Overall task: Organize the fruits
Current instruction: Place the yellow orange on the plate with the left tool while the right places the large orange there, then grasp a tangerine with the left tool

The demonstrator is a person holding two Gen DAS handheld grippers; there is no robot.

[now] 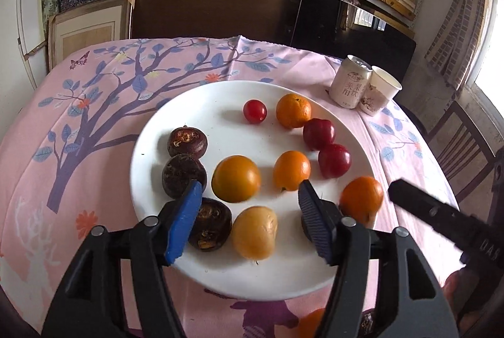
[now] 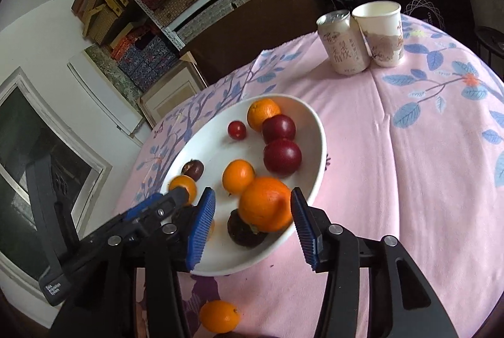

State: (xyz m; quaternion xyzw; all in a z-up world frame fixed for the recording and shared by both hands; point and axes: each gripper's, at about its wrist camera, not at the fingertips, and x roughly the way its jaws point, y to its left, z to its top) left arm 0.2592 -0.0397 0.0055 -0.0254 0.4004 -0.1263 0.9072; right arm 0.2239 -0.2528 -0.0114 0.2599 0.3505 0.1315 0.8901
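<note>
A white plate on the pink cloth holds several fruits: oranges, two red plums, a cherry tomato, dark water chestnuts, a yellow tomato and a pale yellow fruit. My left gripper is open, low over the plate's near side. My right gripper is open, its jaws either side of an orange at the plate's right rim; this orange also shows in the left wrist view. It looks blurred.
A drink can and a paper cup stand at the table's far right. An orange lies on the cloth in front of the plate. A chair stands to the right. Shelves with boxes fill the back wall.
</note>
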